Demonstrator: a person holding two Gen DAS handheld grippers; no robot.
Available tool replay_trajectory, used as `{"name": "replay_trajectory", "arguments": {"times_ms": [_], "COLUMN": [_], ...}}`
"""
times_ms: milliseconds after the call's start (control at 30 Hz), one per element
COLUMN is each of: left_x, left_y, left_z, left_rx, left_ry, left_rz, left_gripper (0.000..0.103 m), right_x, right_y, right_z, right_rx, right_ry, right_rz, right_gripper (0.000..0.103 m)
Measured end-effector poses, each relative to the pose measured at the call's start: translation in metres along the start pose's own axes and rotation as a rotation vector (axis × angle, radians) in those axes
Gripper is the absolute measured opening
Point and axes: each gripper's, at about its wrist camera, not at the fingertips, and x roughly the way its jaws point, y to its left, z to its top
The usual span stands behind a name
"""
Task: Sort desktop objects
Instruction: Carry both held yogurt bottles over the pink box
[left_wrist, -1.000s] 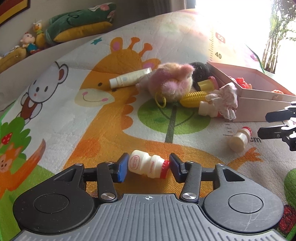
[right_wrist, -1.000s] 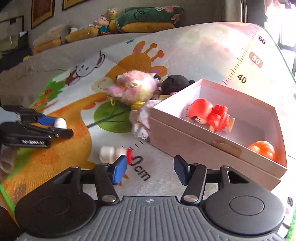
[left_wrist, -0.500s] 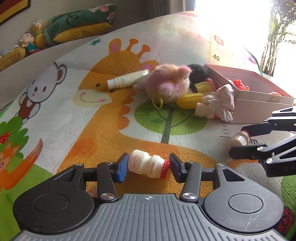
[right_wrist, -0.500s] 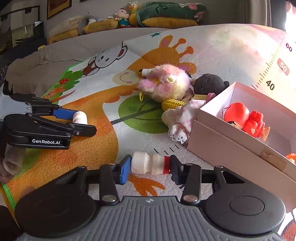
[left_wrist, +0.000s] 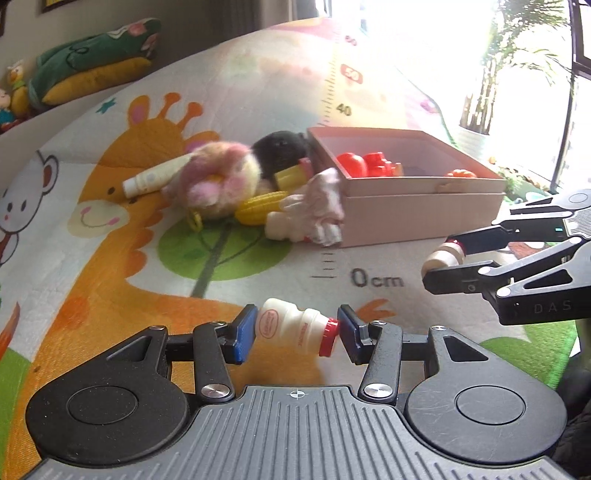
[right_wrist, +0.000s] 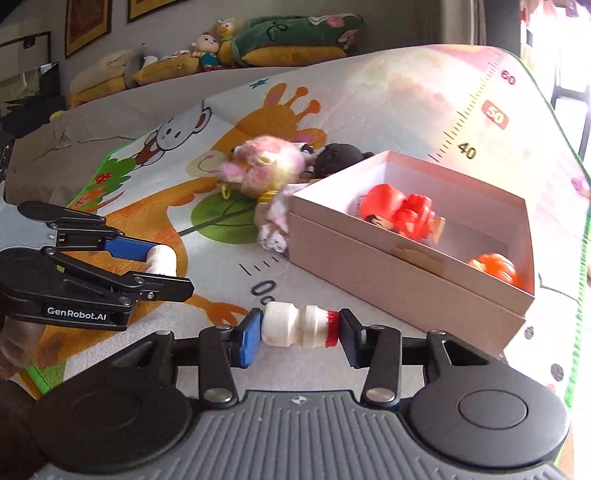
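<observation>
Left gripper (left_wrist: 295, 330) is clamped end-to-end on a labelled white yogurt-drink bottle (left_wrist: 293, 326), red cap to the right, bottom centre of the left wrist view above the giraffe play mat (left_wrist: 129, 258). Right gripper (right_wrist: 297, 330) is clamped the same way on a plain white red-capped bottle (right_wrist: 297, 328), bottom centre of its view, near the front wall of the pink box (right_wrist: 369, 273). Box sits centre right, holding a red figure (right_wrist: 402, 214) and an orange pumpkin toy (right_wrist: 493, 267); pink plush (left_wrist: 218, 184), toy corn (left_wrist: 260, 208) and white tube (left_wrist: 155, 177) are piled left of it.
</observation>
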Motion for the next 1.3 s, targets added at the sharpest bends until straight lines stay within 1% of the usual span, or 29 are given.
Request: {"name": "replay_trajectory", "arguments": {"times_ms": [133, 200, 400, 533, 667, 833, 900, 967, 1033, 1100, 1200, 1300], "left_x": [0.001, 0.002, 0.003, 0.000, -0.005, -0.011, -0.015, -0.017, -0.018, -0.015, -0.007, 0.000], "left_y": [-0.035, -0.050, -0.077, -0.083, -0.082, -0.081, -0.082, -0.081, -0.080, -0.078, -0.080, -0.084], "left_z": [0.007, 0.010, 0.018, 0.024, 0.031, 0.022, 0.014, 0.006, 0.000, -0.002, -0.003, -0.005], "left_rx": [0.055, 0.085, 0.129, 0.141, 0.155, 0.192, 0.218, 0.243, 0.254, 0.255, 0.257, 0.275], "left_ry": [0.005, 0.005, 0.013, 0.011, 0.000, 0.020, 0.030, 0.039, 0.050, 0.058, 0.073, 0.087], "left_rz": [-0.096, -0.127, -0.183, -0.186, -0.169, -0.176, -0.177, -0.171, -0.162, -0.169, -0.168, -0.167], "left_gripper": [0.052, 0.052, 0.052, 0.052, 0.052, 0.054, 0.059, 0.070, 0.070, 0.072, 0.072, 0.067], "right_x": [-0.019, -0.027, -0.047, -0.054, -0.055, -0.054, -0.055, -0.054, -0.051, -0.047, -0.044, -0.044], "right_y": [-0.021, -0.029, -0.047, -0.053, -0.054, -0.053, -0.053, -0.053, -0.053, -0.052, -0.050, -0.049], "right_z": [-0.015, -0.021, -0.032, -0.031, -0.029, -0.033, -0.034, -0.035, -0.037, -0.039, -0.041, -0.043], "right_rx": [0.048, 0.071, 0.125, 0.134, 0.131, 0.141, 0.145, 0.149, 0.154, 0.157, 0.157, 0.157], "right_ry": [0.001, 0.001, -0.024, -0.052, -0.066, -0.065, -0.069, -0.067, -0.057, -0.047, -0.039, -0.036], "right_rz": [-0.044, -0.062, -0.094, -0.101, -0.098, -0.088, -0.091, -0.087, -0.078, -0.070, -0.062, -0.062], "right_gripper": [0.044, 0.044, 0.044, 0.044, 0.044, 0.044, 0.044, 0.044, 0.044, 0.044, 0.044, 0.044]}}
